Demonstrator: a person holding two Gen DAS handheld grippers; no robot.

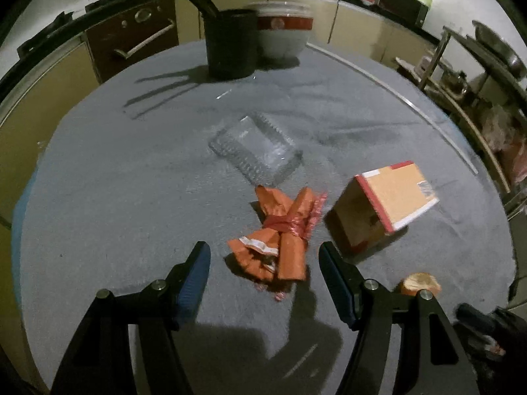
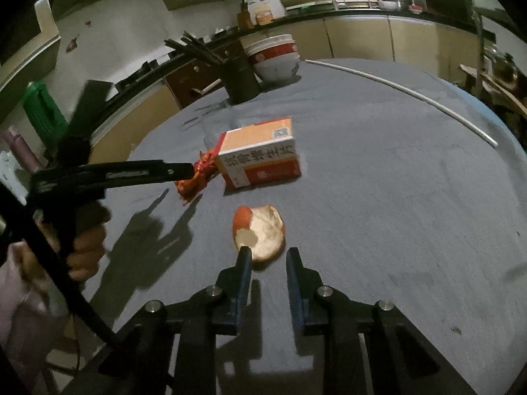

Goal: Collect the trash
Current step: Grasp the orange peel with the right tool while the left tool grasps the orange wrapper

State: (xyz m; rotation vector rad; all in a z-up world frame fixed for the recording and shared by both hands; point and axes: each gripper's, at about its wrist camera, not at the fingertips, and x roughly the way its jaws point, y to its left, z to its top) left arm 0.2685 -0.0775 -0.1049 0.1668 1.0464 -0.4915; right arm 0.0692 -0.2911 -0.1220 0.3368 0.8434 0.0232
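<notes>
A crumpled orange wrapper bundle [image 1: 280, 230] tied with red string lies on the grey cloth table [image 1: 115, 181]. My left gripper [image 1: 263, 247] hovers over its near end, open, one finger on each side and neither touching it. To the right lies a tan and red cardboard box [image 1: 385, 200], and beyond the wrapper a clear plastic tray [image 1: 257, 148]. In the right wrist view my right gripper [image 2: 268, 251] has its jaws narrow on the near edge of an orange peel [image 2: 263, 230]. The box [image 2: 260, 158], the wrapper [image 2: 197, 177] and the left gripper [image 2: 189, 169] show beyond it.
A black cylindrical container [image 1: 230, 42] with dark sticks in it stands at the table's far side, beside a white and red bowl [image 1: 283, 33]. A thin white rod [image 2: 395, 89] lies along the far right edge. Kitchen cabinets ring the table. A hand [image 2: 85, 247] holds the left tool.
</notes>
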